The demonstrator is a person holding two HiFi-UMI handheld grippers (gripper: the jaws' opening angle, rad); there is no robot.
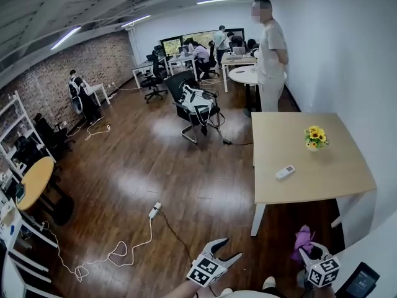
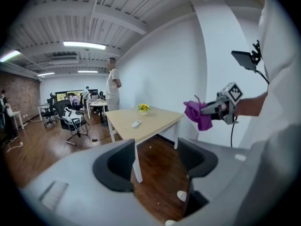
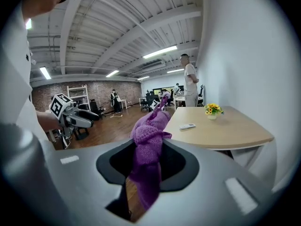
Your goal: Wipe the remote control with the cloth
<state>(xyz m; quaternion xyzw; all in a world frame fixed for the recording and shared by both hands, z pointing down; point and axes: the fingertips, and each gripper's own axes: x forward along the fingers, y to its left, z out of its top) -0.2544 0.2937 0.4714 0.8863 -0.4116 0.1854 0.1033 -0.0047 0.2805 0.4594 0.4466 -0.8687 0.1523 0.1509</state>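
Observation:
The white remote control (image 1: 285,172) lies on the light wooden table (image 1: 335,179) at the right, near a small vase of sunflowers (image 1: 316,138). Both grippers are low in the head view, well short of the table. My right gripper (image 1: 306,248) is shut on a purple cloth (image 1: 303,236); in the right gripper view the cloth (image 3: 148,145) bunches up between the jaws of the right gripper (image 3: 146,161), with the remote (image 3: 187,125) far ahead. My left gripper (image 1: 228,250) is open and empty. In its own view the left gripper (image 2: 155,161) frames bare floor, and the remote (image 2: 136,124) is distant.
A person (image 1: 270,54) stands at the table's far end beside a white wall. An office chair (image 1: 195,107) stands on the wooden floor to the table's left. A power strip with a white cable (image 1: 154,211) lies on the floor ahead of me. Desks and people fill the back.

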